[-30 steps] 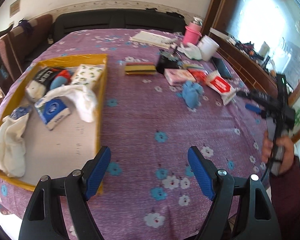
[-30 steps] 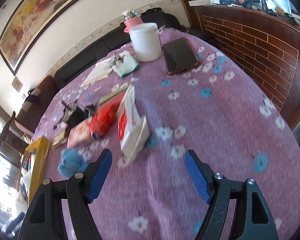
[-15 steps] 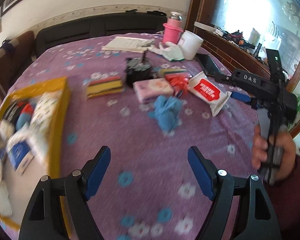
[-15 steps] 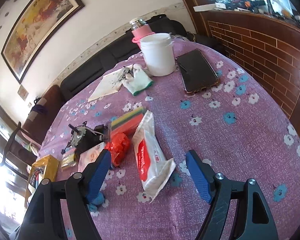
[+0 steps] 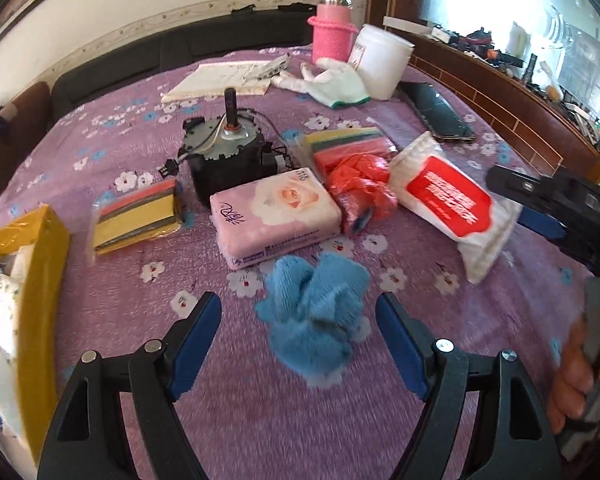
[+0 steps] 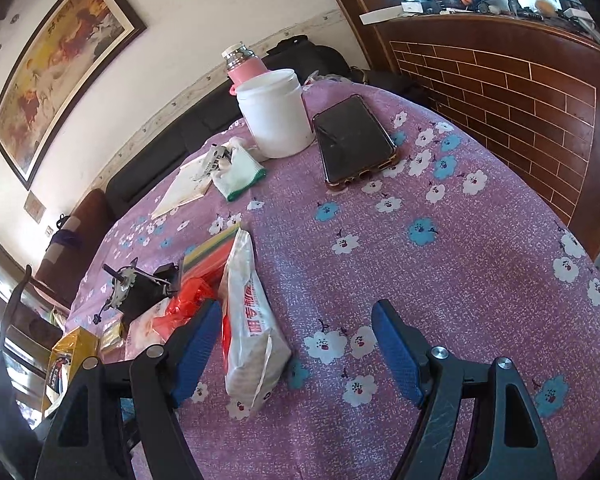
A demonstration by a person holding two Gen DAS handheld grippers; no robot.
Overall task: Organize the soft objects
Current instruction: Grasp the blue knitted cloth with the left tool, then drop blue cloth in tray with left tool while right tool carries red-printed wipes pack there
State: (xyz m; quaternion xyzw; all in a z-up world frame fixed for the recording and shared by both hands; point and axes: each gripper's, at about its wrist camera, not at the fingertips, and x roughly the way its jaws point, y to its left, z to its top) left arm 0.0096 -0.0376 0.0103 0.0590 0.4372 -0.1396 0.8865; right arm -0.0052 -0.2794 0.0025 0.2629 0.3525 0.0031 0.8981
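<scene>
My left gripper (image 5: 300, 340) is open, with a crumpled blue cloth (image 5: 314, 312) lying on the purple tablecloth between its fingers. Behind the cloth lie a pink tissue pack (image 5: 276, 216), a red plastic bag (image 5: 362, 184) and a white tissue pack with a red label (image 5: 452, 200). My right gripper (image 6: 296, 348) is open, and the same white tissue pack (image 6: 252, 328) lies between its fingers, closer to the left one. The yellow box (image 5: 40, 280) holding soft items is at the far left.
A black motor with wires (image 5: 228, 156), striped sponge packs (image 5: 136, 216), a notepad (image 5: 224, 78), a white glove (image 5: 332, 82), a white jar (image 6: 274, 114), a pink flask (image 5: 332, 28) and a phone (image 6: 354, 138) lie on the table. A brick-pattern wooden wall (image 6: 500, 80) borders the right.
My left gripper has swung right from the yellow box and closed in on the blue cloth. My right gripper has moved forward so the white tissue pack now sits between its fingers.
</scene>
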